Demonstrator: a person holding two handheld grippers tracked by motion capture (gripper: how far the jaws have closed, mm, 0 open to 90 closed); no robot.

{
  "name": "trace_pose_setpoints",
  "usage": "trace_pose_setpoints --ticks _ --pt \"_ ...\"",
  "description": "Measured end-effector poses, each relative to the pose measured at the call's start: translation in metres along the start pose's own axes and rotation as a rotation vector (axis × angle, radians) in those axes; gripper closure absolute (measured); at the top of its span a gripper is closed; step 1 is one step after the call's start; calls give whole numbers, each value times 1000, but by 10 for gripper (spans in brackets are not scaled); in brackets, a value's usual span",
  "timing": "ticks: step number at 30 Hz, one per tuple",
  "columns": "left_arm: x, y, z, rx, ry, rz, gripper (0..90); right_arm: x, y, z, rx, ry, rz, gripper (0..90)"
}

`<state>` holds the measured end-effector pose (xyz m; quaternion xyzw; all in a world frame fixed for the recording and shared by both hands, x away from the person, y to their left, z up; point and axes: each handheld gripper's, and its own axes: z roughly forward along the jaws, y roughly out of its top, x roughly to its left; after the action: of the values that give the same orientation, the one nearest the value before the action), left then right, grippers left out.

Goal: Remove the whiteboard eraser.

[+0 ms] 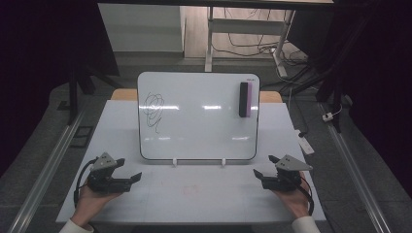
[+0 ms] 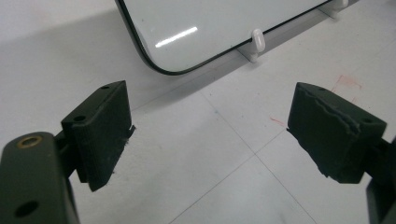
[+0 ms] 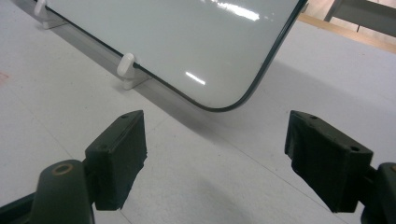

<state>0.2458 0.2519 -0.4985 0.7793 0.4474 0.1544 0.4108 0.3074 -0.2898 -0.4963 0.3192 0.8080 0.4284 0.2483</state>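
Nearest the camera in the high view, two hands at the near edge of a white table (image 1: 121,191), each with a black two-jaw gripper. Left gripper (image 1: 137,177): near left, lying low over the tabletop, grey three-cornered plate on top, cable trailing back past the wrist; jaws spread wide, nothing between them, bare table showing in the gap in the left gripper view (image 2: 208,135). Right gripper (image 1: 257,174): near right, mirrored pose, also with a grey plate; jaws likewise spread and empty in the right gripper view (image 3: 215,158). Both point inward and toward the far side, well apart from each other. Whiteboard (image 1: 199,131): propped at a tilt at the table's middle, just beyond both grippers, dark-rimmed with rounded corners, seated in two small white clips (image 1: 175,162) along its near edge. Black scribble (image 1: 154,109): upper left of the board. Eraser (image 1: 245,99): black with a purple side, upright, stuck to the board's upper right, well apart from both grippers. Faint red mark (image 1: 192,189): on the tabletop between the grippers. Floor beyond the table: loose cables and table legs.
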Motion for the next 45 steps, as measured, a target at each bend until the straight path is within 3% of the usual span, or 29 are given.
trace_pose_setpoints --ticks 12,20,37,45 --pt "-2 1 4 13 -6 5 146 2 8 -5 -34 6 11 215" --pt "-3 0 5 16 -16 5 147 10 37 -18 -110 -1 10 232" --pt "-4 0 8 27 -29 0 150 19 85 -15 -148 -39 16 262" --pt "-4 0 8 30 -33 2 151 22 108 -4 -161 -80 14 270"
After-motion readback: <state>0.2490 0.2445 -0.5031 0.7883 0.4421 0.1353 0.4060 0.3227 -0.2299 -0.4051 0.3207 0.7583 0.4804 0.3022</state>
